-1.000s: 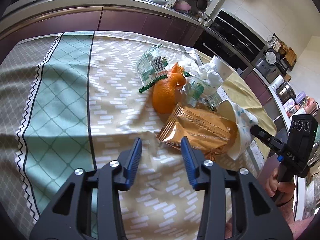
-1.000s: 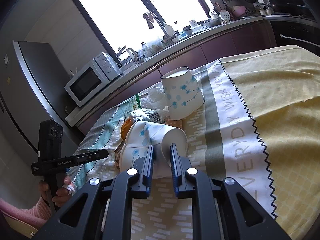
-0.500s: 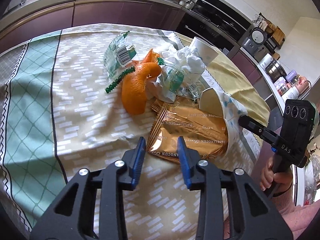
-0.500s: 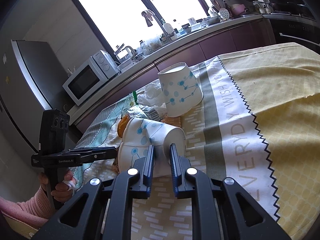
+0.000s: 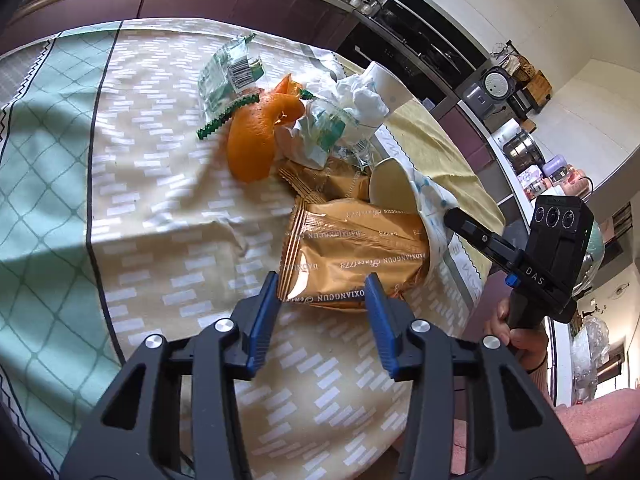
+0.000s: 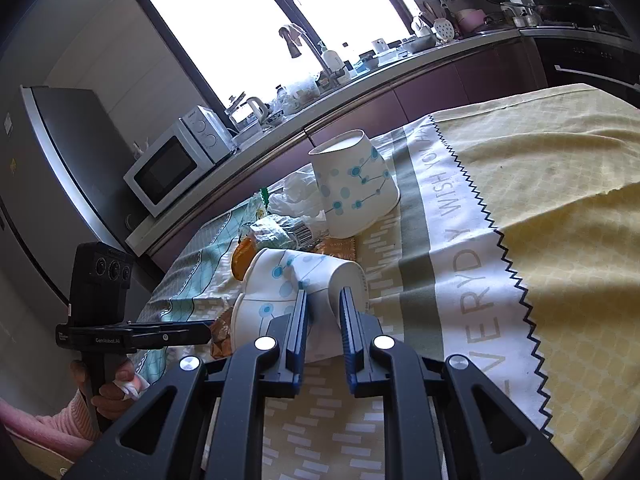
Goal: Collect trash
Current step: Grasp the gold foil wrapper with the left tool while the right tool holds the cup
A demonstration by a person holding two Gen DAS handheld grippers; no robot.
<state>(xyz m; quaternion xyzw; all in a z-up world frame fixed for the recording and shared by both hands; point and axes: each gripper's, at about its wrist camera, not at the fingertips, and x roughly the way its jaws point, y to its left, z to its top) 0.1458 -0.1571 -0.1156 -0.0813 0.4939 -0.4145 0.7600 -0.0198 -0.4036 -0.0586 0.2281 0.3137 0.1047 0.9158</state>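
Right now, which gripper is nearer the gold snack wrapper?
Left. The left gripper is open with its fingertips straddling the gold snack wrapper's near edge. The right gripper is shut on the crushed paper cup beside the wrapper.

the snack wrapper (image 5: 352,252) lies partly inside the tipped cup (image 5: 404,196), orange peel (image 5: 256,136) behind it.

Setting: home kitchen. Evidence: microwave (image 6: 176,166) on counter at 10 o'clock, sink tap (image 6: 308,50) under window (image 6: 272,20) at 12, rice cooker (image 5: 494,88) at 2, tablecloth-covered table (image 6: 540,184).
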